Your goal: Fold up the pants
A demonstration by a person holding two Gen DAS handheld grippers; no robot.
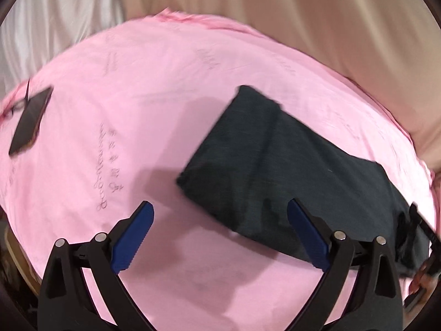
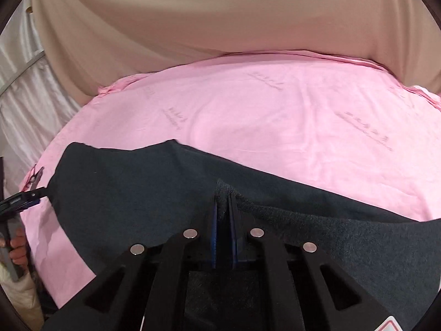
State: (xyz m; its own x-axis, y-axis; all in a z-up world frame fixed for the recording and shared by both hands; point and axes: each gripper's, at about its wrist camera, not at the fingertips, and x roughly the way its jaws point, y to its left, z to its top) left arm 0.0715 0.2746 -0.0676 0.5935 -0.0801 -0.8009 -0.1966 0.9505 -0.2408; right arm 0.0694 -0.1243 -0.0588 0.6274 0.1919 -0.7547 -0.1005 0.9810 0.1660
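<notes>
Dark grey pants (image 1: 275,165) lie on a pink sheet (image 1: 137,82), stretched from the middle toward the lower right. My left gripper (image 1: 220,215) is open and empty, hovering over the sheet at the pants' near edge, with the right finger (image 1: 308,237) over the cloth. In the right wrist view my right gripper (image 2: 223,201) is shut on a raised fold of the pants (image 2: 124,193). It also shows at the far right of the left wrist view (image 1: 419,220). The open left gripper (image 2: 24,197) shows at the left edge of the right wrist view.
A dark phone-like slab (image 1: 29,121) lies on the sheet at the left. Beige curtains (image 2: 220,13) hang behind the bed and white fabric (image 1: 55,13) at the left. The pink sheet (image 2: 275,124) extends beyond the pants.
</notes>
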